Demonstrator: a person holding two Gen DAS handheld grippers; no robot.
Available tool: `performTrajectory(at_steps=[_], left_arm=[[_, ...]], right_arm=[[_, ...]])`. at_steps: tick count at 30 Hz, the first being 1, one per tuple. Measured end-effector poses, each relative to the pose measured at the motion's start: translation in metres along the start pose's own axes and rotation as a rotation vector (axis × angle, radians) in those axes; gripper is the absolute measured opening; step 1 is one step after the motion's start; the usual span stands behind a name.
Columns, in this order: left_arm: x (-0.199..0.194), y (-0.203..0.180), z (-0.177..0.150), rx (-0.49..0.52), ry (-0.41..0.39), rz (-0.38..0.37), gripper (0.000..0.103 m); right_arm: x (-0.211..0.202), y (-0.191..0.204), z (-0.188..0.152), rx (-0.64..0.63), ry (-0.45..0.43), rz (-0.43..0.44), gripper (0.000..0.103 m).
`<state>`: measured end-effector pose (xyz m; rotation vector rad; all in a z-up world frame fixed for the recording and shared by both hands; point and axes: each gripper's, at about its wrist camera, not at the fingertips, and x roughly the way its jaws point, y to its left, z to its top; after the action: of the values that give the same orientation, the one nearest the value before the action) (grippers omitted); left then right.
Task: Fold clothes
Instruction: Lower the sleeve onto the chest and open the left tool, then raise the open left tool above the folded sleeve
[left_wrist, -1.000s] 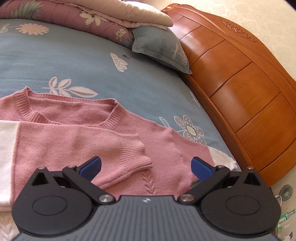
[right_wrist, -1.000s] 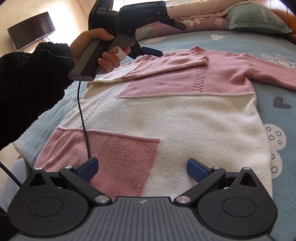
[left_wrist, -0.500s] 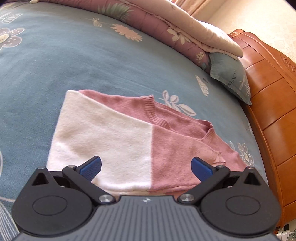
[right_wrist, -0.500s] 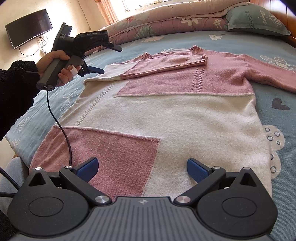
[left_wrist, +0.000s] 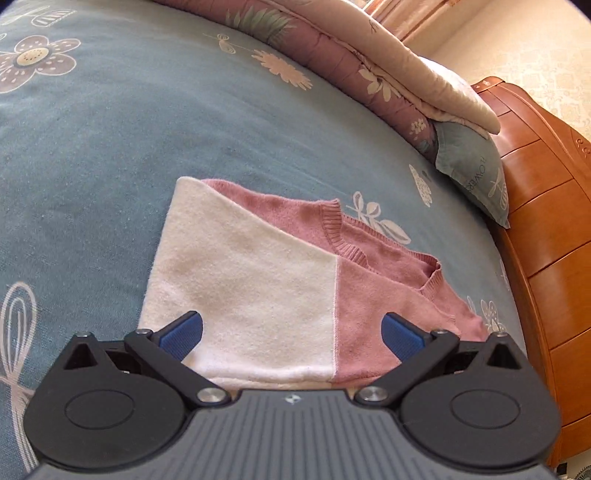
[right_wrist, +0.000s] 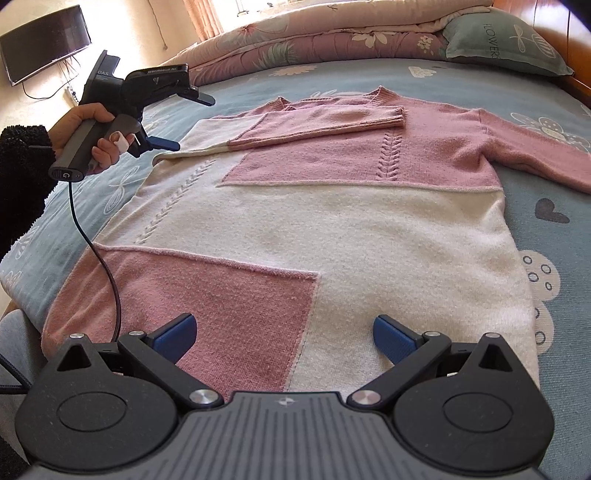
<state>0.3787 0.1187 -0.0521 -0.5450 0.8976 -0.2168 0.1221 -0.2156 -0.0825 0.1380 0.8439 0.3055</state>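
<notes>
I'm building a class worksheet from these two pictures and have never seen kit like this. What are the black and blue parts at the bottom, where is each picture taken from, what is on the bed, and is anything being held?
Each picture comes from a camera mounted on a hand-held gripper, looking forward along its two blue-tipped fingers. No robot: a person holds one in each hand. The left gripper hovers at the sweater's shoulder end; the right gripper is at the hem. In the right view you also see the person's hand holding the left tool. On the bed lies a pink and cream sweater, one sleeve folded across the chest, the other spread out. Both grippers are open, holding nothing.
</notes>
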Motion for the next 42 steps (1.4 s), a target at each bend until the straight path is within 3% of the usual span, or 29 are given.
performTrajectory(at_steps=[6,11,19,25,28,32,34,38,42], left_arm=[[0.023,0.005,0.034,0.0,-0.038,-0.008,0.102],[0.046,0.014,0.031,-0.003,0.013,0.027,0.102],[-0.02,-0.018,0.0,0.132,0.025,-0.065,0.102],[-0.014,0.005,-0.021,0.071,0.114,0.015,0.102],[-0.032,0.004,-0.019,0.043,0.078,-0.041,0.102],[-0.052,-0.013,-0.026,0.151,0.086,-0.12,0.102],[-0.048,-0.012,-0.035,0.186,0.119,-0.091,0.102],[-0.027,0.016,-0.049,0.122,0.19,0.0,0.102],[-0.046,0.012,-0.053,0.15,0.126,-0.023,0.102]], right_arm=[[0.003,0.007,0.001,-0.004,0.007,-0.045,0.103],[0.004,0.006,0.004,0.025,0.009,-0.053,0.103],[0.005,0.01,0.002,0.033,-0.008,-0.081,0.103],[0.009,0.018,0.0,-0.011,-0.005,-0.122,0.103],[0.007,0.017,-0.003,-0.016,-0.014,-0.119,0.103],[0.006,0.015,-0.004,0.005,-0.022,-0.116,0.103],[0.008,0.017,-0.002,0.009,-0.016,-0.134,0.103],[0.012,0.026,-0.003,-0.029,0.005,-0.184,0.103],[0.012,0.028,-0.004,-0.036,0.009,-0.201,0.103]])
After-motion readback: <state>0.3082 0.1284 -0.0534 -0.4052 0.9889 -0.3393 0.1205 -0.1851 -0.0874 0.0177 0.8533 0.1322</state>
